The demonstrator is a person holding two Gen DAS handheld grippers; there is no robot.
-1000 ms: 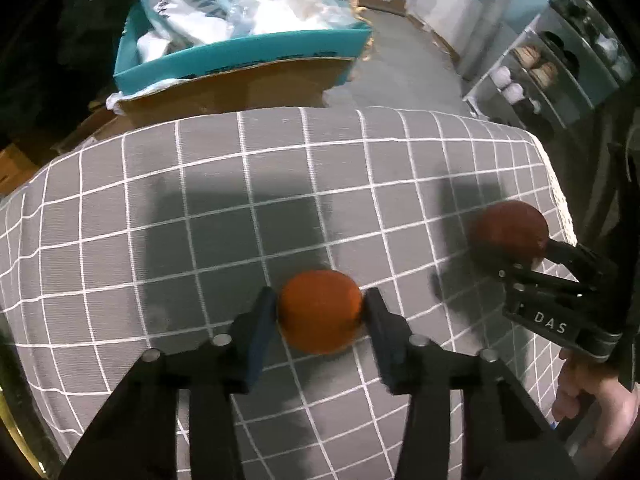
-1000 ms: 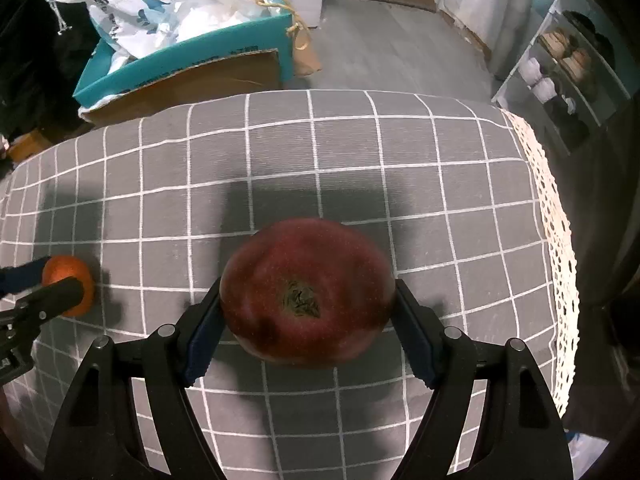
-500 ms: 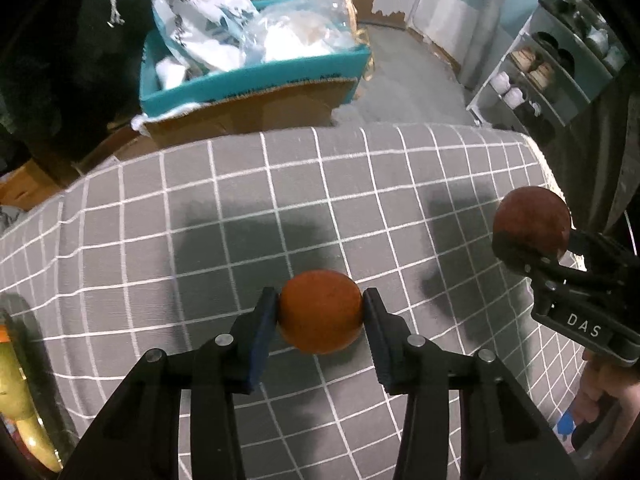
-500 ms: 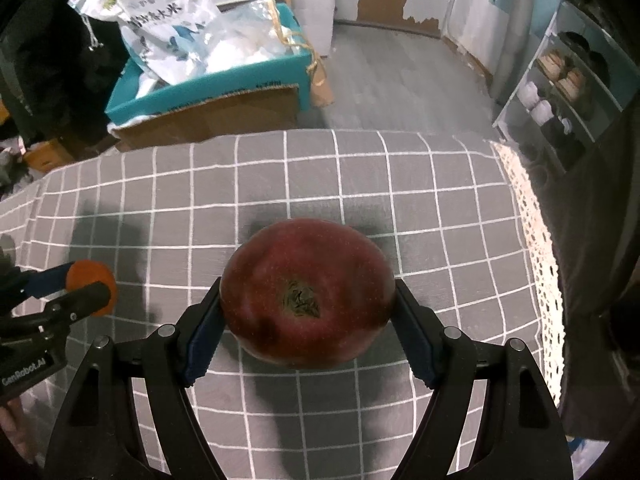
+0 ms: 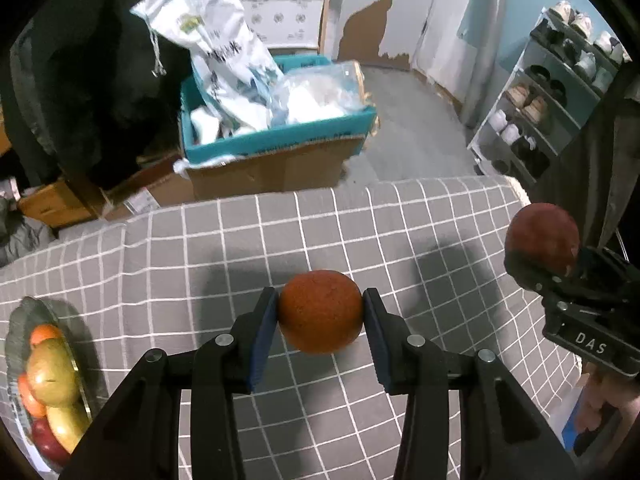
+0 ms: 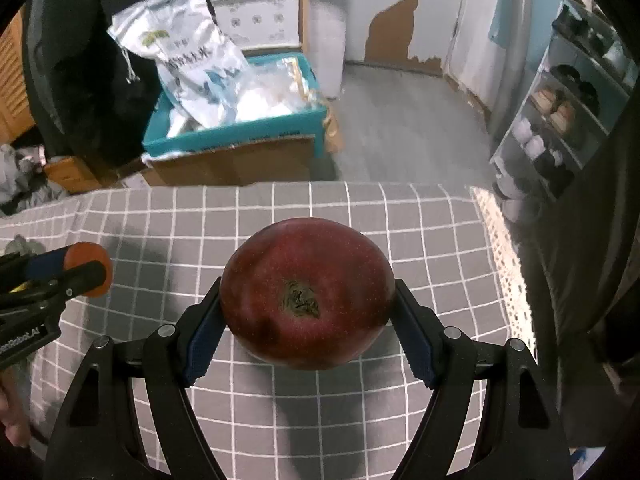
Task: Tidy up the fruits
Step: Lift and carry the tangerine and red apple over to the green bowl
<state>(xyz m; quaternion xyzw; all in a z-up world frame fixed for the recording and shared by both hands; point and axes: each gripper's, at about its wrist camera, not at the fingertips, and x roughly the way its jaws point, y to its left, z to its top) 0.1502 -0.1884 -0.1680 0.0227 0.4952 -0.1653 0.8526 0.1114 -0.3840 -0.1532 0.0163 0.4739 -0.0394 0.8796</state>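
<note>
While both fruits hang above the checked cloth [image 5: 200, 264], you have the pick-up done and the delivery still ahead. Your left gripper [image 5: 320, 320] is clamped on the orange [image 5: 320, 312], and your right gripper [image 6: 308, 312] grips the red apple [image 6: 308, 292] by its flanks — neither fruit touches the table. At the far left sits the fruit plate [image 5: 18, 320], already heaped with pears, oranges and something red; I judge that both pieces belong there. The apple's stem-to-blossom axis runs roughly along the fingers, its dried end facing the camera — so it lies on its side. The orange is near round, with no clear long axis.
</note>
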